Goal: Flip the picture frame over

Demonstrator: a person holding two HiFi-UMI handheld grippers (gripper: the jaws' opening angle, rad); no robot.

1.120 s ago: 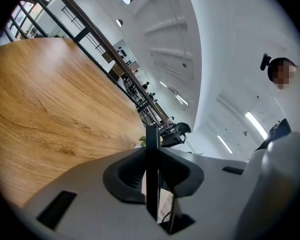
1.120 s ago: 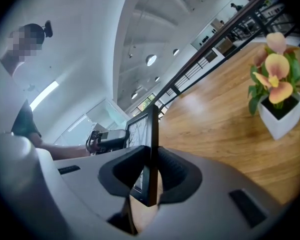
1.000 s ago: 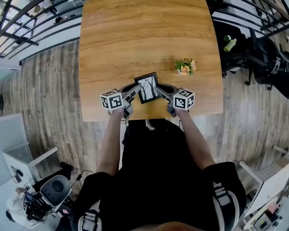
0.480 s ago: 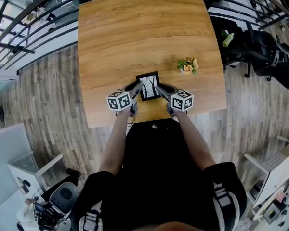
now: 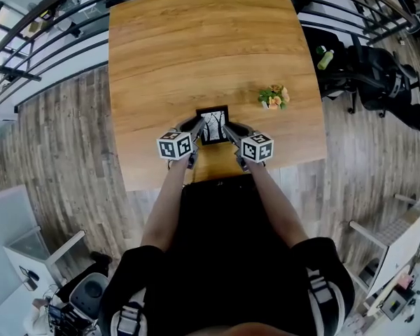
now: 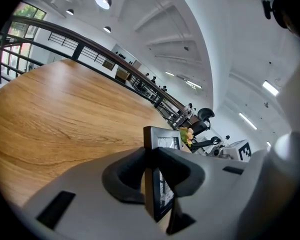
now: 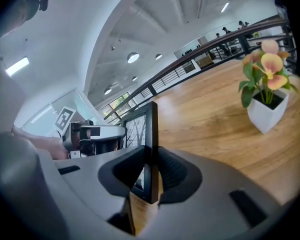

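We grip picture frame [image 5: 213, 123] over tabletop [image 5: 196, 47]: left hand-held gripper [image 5: 197, 127], right hand-held gripper [image 5: 229, 129] each clamped on opposite frame edge.

It looks like an open-plan office hall: wooden table [image 5: 203, 47], plank floor [image 5: 63, 138], black railing [image 6: 80, 51], office chairs [image 5: 378, 75], round ceiling lights [image 6: 103, 2].

The picture frame [image 5: 213, 124] sat between the two pairs of fingers, over the near part of the surface [image 5: 196, 47]. The left gripper [image 5: 197, 129] clasped its left edge and the right gripper [image 5: 229, 131] its right edge. A potted plant [image 5: 274, 97] stood on the surface beyond and right of the right fingers, apart from the frame.
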